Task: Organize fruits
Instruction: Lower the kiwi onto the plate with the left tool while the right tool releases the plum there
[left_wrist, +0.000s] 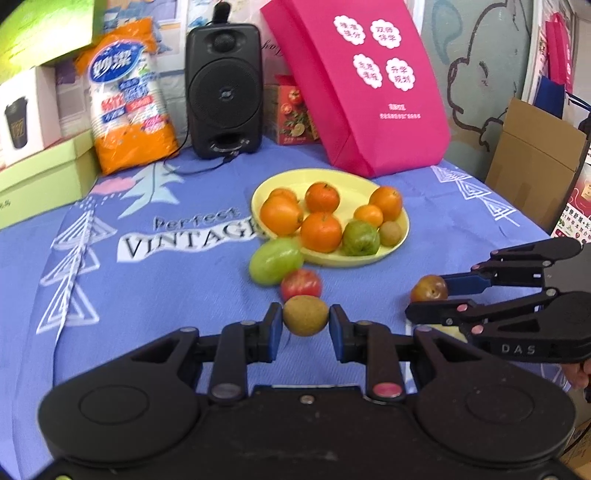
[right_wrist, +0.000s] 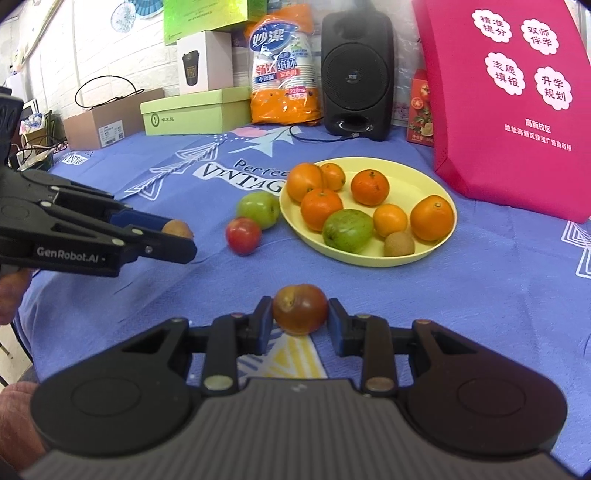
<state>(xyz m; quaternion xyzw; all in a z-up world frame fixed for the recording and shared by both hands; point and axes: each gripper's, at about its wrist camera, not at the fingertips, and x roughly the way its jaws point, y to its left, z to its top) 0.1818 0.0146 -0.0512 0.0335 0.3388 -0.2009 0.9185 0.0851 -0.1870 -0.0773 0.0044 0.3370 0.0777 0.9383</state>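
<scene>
A plate sits at the centre of the left wrist view on a cloth, holding several oranges, a guava and a kiwi. Just lower left of the plate lie a second guava and an apple. Behind the plate, across the top of the frame, stand a cup pack, a speaker and a bag, left to right. Boxes fill the upper left.

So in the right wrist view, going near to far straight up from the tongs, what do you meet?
Right tongs gripping the reddish-brown fruit → kiwi on the yellow plate → green fruit → the oranges, farthest one → black speaker.
</scene>
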